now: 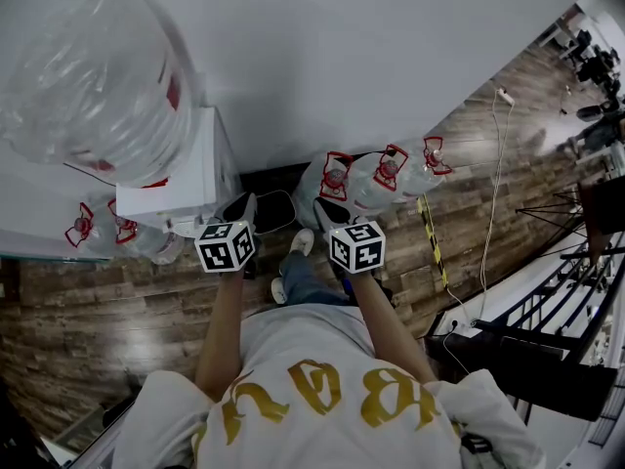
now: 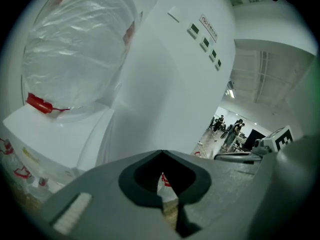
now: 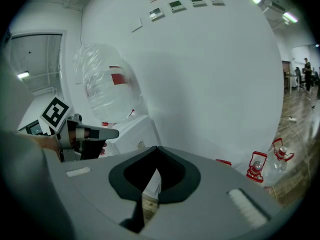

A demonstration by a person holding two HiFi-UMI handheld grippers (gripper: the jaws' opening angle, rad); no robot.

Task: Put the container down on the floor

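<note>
The container is a big clear water jug point(image 1: 93, 76) wrapped in plastic film. It stands upside down on a white dispenser point(image 1: 200, 179) against the wall. The jug also shows in the left gripper view point(image 2: 75, 59) and in the right gripper view point(image 3: 107, 89). My left gripper point(image 1: 239, 211) is held near the dispenser's front right corner, shut and empty, well below the jug. My right gripper point(image 1: 327, 215) hangs beside it, also shut with nothing in it. Both sets of jaws meet at their tips in their own views, left gripper point(image 2: 161, 155) and right gripper point(image 3: 157, 149).
Several water bottles with red handles point(image 1: 386, 169) lie on the wooden floor at the wall to the right, and two more point(image 1: 98, 228) to the dispenser's left. A white cable point(image 1: 493, 193) runs across the floor. Dark stands and railings point(image 1: 562, 291) are at far right. My shoes point(image 1: 293, 252) are near the wall.
</note>
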